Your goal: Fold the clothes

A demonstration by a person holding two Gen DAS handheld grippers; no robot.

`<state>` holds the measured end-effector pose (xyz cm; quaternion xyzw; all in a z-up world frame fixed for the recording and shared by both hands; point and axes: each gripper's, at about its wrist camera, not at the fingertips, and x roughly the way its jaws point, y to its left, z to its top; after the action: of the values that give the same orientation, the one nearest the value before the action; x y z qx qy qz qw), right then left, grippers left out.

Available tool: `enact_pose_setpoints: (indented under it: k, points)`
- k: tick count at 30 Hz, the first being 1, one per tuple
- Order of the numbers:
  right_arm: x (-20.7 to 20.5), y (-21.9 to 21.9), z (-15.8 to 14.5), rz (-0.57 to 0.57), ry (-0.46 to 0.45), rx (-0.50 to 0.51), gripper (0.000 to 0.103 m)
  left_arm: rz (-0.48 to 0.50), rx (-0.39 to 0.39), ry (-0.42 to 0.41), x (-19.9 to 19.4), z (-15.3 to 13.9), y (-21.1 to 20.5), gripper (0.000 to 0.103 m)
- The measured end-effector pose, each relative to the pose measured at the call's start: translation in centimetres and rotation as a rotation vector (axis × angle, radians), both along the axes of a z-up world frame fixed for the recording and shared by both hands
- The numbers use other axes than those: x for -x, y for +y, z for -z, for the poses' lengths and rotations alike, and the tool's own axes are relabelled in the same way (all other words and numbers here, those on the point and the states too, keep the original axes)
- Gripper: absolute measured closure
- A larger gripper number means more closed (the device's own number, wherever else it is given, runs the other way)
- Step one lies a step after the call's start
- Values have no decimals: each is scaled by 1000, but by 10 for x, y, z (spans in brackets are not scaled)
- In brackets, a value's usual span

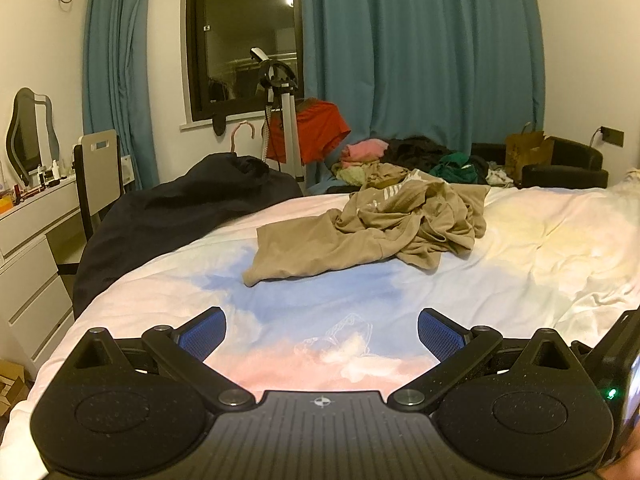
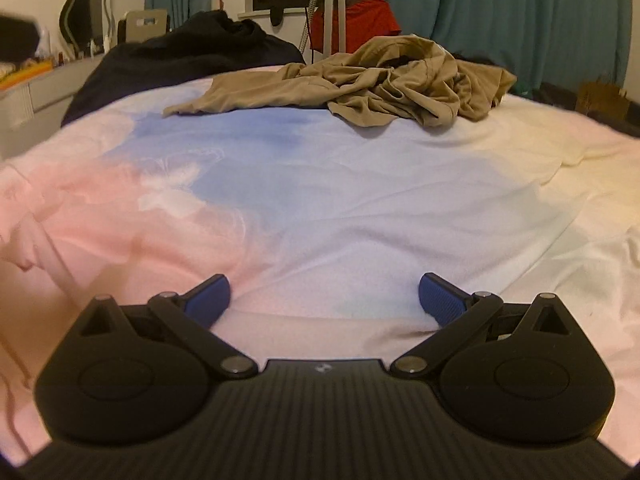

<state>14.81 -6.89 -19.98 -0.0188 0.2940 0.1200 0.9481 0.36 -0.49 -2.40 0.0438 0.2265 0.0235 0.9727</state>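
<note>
— Lying crumpled on the bed, the beige garment is a heap with one flat part stretched toward the left. Do you see it from both sides?

— Yes. In my right view it sits at the far part of the bed, well apart from both my claws. Nothing holds it.

— And your claws?

— My left claw has its blue pads spread wide apart, with nothing between them, only the bed cover below. My right claw is the same: pads far apart, empty, low over the cover, which is pink, blue and pale yellow.

— What is around the garment?

— Just to the left of it, a dark blanket lies bunched on the edge of the bed. Behind, I see a pile of other clothes, pink, green and black. A tripod stands near the window, with an orange cloth hanging beside it. Teal curtains cover the wall. At the far left there is a white desk with small bottles on it.
</note>
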Motion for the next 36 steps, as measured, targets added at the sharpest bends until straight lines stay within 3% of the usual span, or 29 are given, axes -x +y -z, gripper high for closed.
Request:
enact_pose_setpoints:
  k: [7, 36]
  points:
    - [-4, -5, 2, -3, 19, -48, 0, -3, -8, -2, 3, 0, 0, 0]
    - [-5, -6, 1, -4, 26, -53, 0, 5, 2, -23, 4, -4, -2, 0]
